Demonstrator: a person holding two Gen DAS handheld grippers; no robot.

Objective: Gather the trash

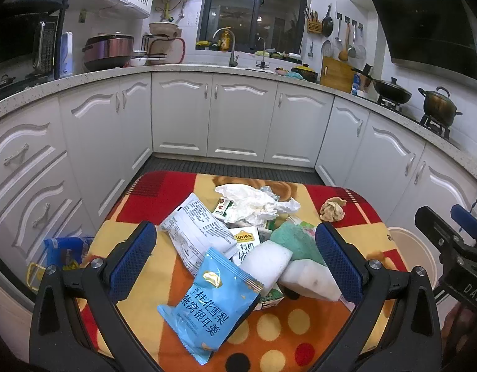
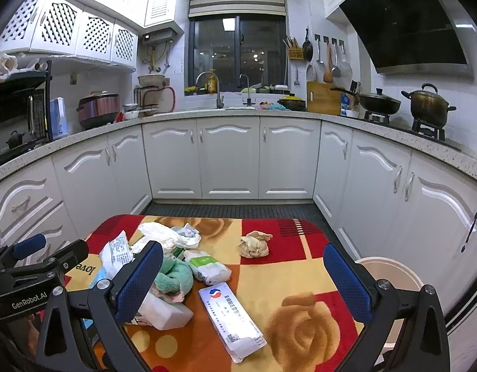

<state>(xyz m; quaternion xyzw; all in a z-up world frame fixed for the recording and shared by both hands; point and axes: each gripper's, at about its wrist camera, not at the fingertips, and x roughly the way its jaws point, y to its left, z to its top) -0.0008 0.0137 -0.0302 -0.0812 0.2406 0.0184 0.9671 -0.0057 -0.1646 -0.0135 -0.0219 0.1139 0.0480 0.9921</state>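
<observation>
A pile of trash lies on the colourful cloth-covered table [image 1: 139, 303]. In the left wrist view it holds a blue snack packet [image 1: 207, 303], a white printed bag [image 1: 195, 229], crumpled white paper [image 1: 254, 201], white foam blocks [image 1: 309, 276] and a green cloth [image 1: 297, 238]. A brown paper ball [image 1: 331, 209] sits apart at the right. My left gripper [image 1: 235, 263] hangs open above the pile, holding nothing. In the right wrist view a flat white box [image 2: 232, 322] lies between the fingers of my open right gripper [image 2: 243, 282], with the brown paper ball [image 2: 254, 245] beyond it.
A white bin [image 2: 390, 271] stands on the floor at the table's right [image 1: 405, 245]. A blue bag [image 1: 65, 251] sits on the floor at the left. White cabinets [image 1: 238, 117] ring the space, with a dark floor mat [image 2: 232, 210] beyond the table.
</observation>
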